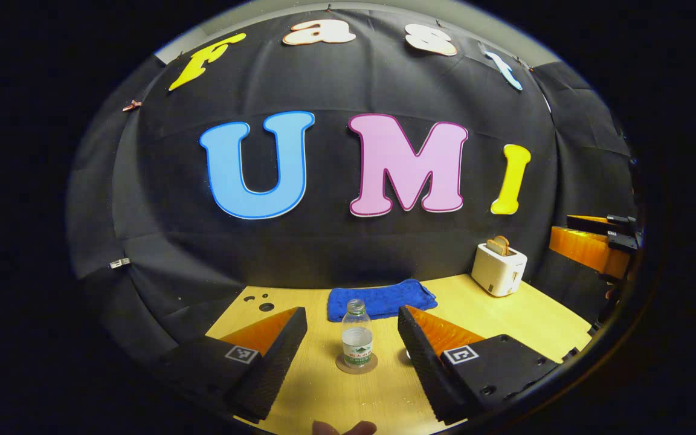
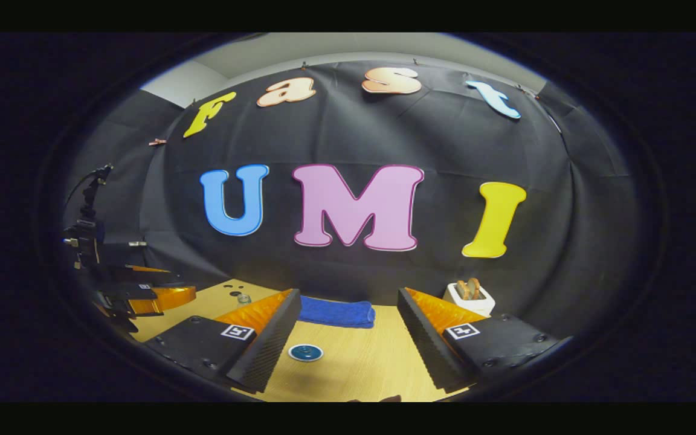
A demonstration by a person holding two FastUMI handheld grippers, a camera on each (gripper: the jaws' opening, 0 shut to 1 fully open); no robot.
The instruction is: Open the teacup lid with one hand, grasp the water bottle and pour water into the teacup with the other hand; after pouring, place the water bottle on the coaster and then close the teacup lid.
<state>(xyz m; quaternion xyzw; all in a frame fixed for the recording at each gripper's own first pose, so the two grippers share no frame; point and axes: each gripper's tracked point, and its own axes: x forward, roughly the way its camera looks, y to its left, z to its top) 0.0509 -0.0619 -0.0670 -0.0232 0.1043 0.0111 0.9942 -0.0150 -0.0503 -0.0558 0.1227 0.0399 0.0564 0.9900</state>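
Observation:
A small clear water bottle (image 1: 357, 341) with a green label stands upright on a round brown coaster (image 1: 341, 365) on the wooden table. My left gripper (image 1: 353, 314) is open, and the bottle stands ahead of it, between the lines of its two fingers and untouched. In the right gripper view, a teacup (image 2: 306, 352) with a round dark blue lid on it sits low on the table, just right of the left finger. My right gripper (image 2: 348, 296) is open above and behind the cup, holding nothing.
A folded blue towel (image 1: 381, 299) (image 2: 336, 313) lies at the back of the table (image 1: 541, 320). A white toaster (image 1: 499, 269) (image 2: 470, 296) with bread in it stands at the back right. Each gripper appears at the other view's edge (image 1: 596, 241) (image 2: 136, 296).

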